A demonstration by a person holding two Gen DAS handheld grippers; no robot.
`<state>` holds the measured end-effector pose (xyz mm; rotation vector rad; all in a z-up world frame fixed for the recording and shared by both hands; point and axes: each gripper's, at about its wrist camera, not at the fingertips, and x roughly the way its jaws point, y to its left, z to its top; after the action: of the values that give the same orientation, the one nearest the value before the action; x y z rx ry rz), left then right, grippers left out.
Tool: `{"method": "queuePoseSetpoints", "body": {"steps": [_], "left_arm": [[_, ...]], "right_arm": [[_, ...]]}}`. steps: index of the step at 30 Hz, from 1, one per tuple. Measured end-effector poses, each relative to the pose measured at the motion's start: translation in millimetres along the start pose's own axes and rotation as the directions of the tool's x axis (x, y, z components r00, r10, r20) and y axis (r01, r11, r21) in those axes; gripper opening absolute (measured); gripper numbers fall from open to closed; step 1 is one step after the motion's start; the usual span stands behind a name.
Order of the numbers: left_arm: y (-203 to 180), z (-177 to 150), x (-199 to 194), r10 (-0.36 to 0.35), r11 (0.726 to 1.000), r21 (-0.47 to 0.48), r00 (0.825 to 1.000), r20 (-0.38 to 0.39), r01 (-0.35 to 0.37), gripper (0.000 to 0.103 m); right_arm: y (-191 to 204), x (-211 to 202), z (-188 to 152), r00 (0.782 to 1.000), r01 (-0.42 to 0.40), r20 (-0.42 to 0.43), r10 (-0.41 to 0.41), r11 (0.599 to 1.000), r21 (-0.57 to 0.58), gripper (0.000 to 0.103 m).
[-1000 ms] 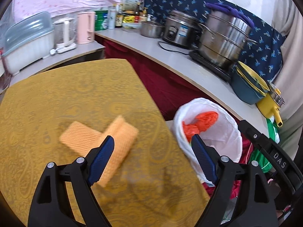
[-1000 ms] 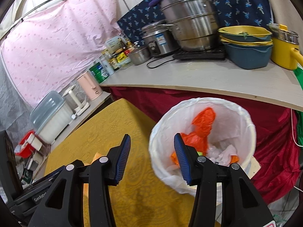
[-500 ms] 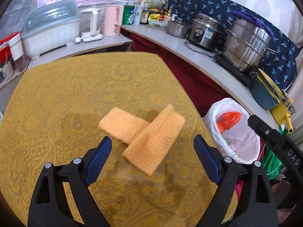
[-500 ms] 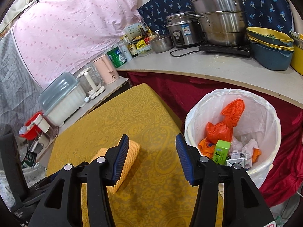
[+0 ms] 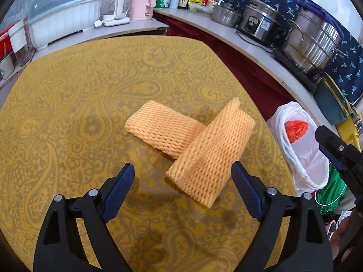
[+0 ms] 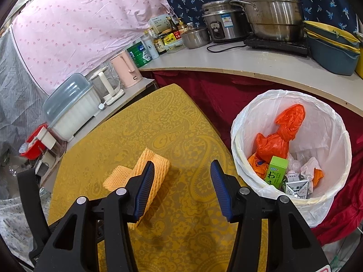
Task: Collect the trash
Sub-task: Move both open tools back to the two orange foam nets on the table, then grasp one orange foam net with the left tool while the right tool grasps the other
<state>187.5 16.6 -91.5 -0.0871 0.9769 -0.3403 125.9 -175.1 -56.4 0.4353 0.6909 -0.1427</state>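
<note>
Two orange foam net sleeves lie crossed on the yellow patterned table [image 5: 68, 90]. The upper sleeve [image 5: 211, 156] rests over the end of the lower sleeve [image 5: 163, 129]. My left gripper [image 5: 182, 185] is open and empty, hovering just in front of the upper sleeve. My right gripper [image 6: 182, 188] is open and empty above the table's right part; the sleeves [image 6: 158, 170] show beside its left finger. A white-lined trash bin [image 6: 329, 122] stands right of the table, holding an orange bag [image 6: 281, 133], a green box and paper scraps. The bin also shows in the left wrist view [image 5: 301, 156].
A curved counter [image 6: 261, 61] behind the bin carries steel pots [image 6: 267, 11], a rice cooker, bowls and bottles. A pink kettle [image 5: 145, 0], a white kettle and a lidded dish rack [image 5: 63, 20] stand beyond the table's far edge. A red cloth hangs under the counter.
The left gripper has swung left and moved over the table, so the sleeves now sit centred before it. The right gripper has pulled back from the bin toward the table. Both stay open.
</note>
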Motion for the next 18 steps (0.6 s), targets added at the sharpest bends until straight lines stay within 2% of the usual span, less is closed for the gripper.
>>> {"method": "queuePoseSetpoints", "body": {"steps": [3, 8, 10, 12, 15, 16, 18], "left_arm": [[1.6, 0.1, 10.7, -0.003, 1.000, -0.004, 1.000, -0.022, 0.003, 0.075], [2.9, -1.1, 23.5, -0.008, 1.000, -0.001, 0.999, -0.053, 0.008, 0.060], [3.4, -2.4, 26.4, -0.020, 1.000, 0.003, 0.998, -0.066, 0.020, 0.044], [2.4, -3.1, 27.2, -0.037, 0.999, 0.009, 0.996, -0.079, 0.038, 0.037], [0.0, -5.4, 24.0, -0.058, 0.998, 0.031, 0.994, -0.091, 0.061, 0.017], [-0.3, -5.6, 22.8, -0.067, 0.997, 0.031, 0.993, -0.094, 0.070, 0.013], [0.1, -6.8, 15.5, -0.080, 0.996, 0.034, 0.993, -0.085, 0.084, 0.012]], "right_arm": [[-3.3, 6.7, -0.5, 1.000, 0.005, -0.012, -0.005, 1.000, 0.003, 0.050], [-5.1, 16.8, -2.6, 1.000, 0.012, -0.028, -0.012, 1.000, 0.003, 0.050], [-5.4, 20.5, -3.4, 0.999, 0.014, -0.035, -0.014, 1.000, 0.004, 0.050], [-5.5, 23.1, -4.8, 0.999, 0.015, -0.041, -0.014, 1.000, 0.004, 0.050], [-2.6, 25.3, -6.4, 0.999, 0.014, -0.046, -0.014, 1.000, 0.001, 0.050], [-1.0, 25.7, -7.0, 0.999, 0.013, -0.048, -0.013, 1.000, 0.000, 0.050], [2.3, 25.7, -6.6, 0.999, 0.009, -0.049, -0.009, 1.000, -0.006, 0.050]]}}
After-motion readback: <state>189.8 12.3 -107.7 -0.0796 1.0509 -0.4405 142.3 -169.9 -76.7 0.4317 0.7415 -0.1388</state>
